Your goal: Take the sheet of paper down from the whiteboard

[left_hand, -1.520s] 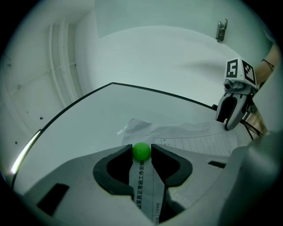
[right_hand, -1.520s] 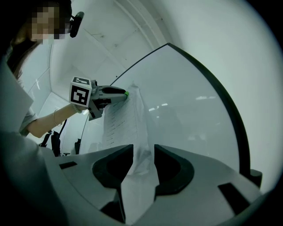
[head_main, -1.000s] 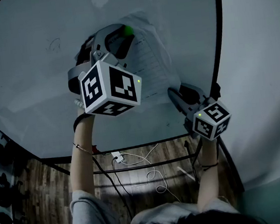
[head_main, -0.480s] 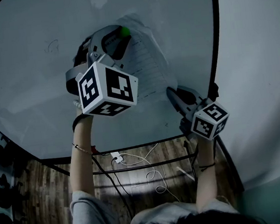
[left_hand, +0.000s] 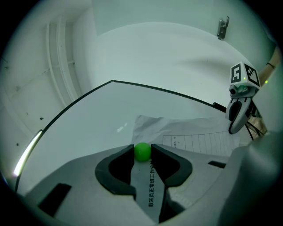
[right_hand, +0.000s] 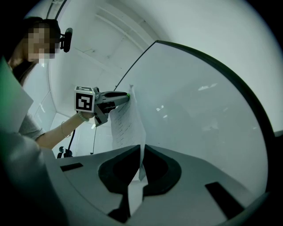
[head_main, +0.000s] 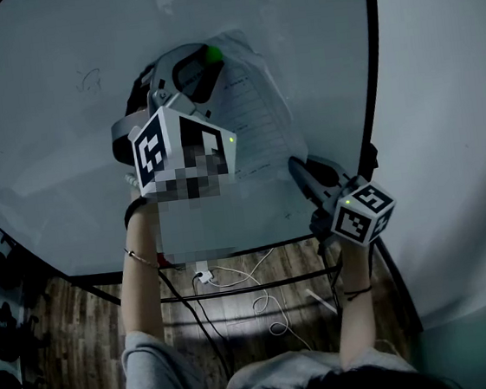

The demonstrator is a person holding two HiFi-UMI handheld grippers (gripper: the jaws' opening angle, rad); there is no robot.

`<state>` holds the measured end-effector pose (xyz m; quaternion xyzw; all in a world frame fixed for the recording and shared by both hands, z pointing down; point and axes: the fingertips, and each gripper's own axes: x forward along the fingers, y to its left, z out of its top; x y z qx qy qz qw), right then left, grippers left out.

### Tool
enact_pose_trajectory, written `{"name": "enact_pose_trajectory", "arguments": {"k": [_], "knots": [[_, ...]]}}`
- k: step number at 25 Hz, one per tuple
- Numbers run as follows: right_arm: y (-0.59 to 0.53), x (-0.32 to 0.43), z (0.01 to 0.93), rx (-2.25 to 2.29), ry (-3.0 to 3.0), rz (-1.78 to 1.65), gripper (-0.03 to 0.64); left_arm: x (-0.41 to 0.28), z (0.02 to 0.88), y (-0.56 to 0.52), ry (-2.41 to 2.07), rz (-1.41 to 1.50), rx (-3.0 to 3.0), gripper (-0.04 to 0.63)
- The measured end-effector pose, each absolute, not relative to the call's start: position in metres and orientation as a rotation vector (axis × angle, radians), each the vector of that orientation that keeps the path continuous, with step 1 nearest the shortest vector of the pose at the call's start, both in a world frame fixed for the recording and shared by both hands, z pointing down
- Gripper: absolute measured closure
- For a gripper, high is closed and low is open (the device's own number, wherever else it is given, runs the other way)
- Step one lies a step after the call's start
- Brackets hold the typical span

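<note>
A printed sheet of paper (head_main: 259,104) hangs on the whiteboard (head_main: 60,123) under a green ball magnet (head_main: 212,55). My left gripper (head_main: 208,59) is shut on that magnet (left_hand: 142,151) at the sheet's top edge, and the paper (left_hand: 194,137) spreads to the right of its jaws. My right gripper (head_main: 295,165) is lower and to the right, shut on the sheet's lower corner. In the right gripper view the paper (right_hand: 126,121) runs edge-on between the closed jaws of my right gripper (right_hand: 141,150) up to the left gripper (right_hand: 125,96).
The board's black frame (head_main: 376,87) runs just right of my right gripper, with white wall (head_main: 453,122) beyond. Below the board are a metal stand bar (head_main: 262,285), cables (head_main: 235,277) and wooden floor (head_main: 76,339). A wall hook (left_hand: 222,26) shows high up.
My right gripper's jaws have closed on the paper's lower corner, and that gripper has rolled a little. The left gripper has stayed clamped on the green magnet.
</note>
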<state>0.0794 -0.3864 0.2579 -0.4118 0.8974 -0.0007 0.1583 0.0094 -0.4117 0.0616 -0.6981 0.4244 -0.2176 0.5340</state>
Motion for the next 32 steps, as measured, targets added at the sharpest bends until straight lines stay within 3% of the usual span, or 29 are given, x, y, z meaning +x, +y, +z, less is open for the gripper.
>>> {"name": "enact_pose_trajectory", "arguments": {"k": [32], "knots": [[-0.357,0.097,0.332,-1.264,2.531,-0.190,0.611,0.009,0.071,-0.404,1.009,-0.490,-1.675,0.480]]}}
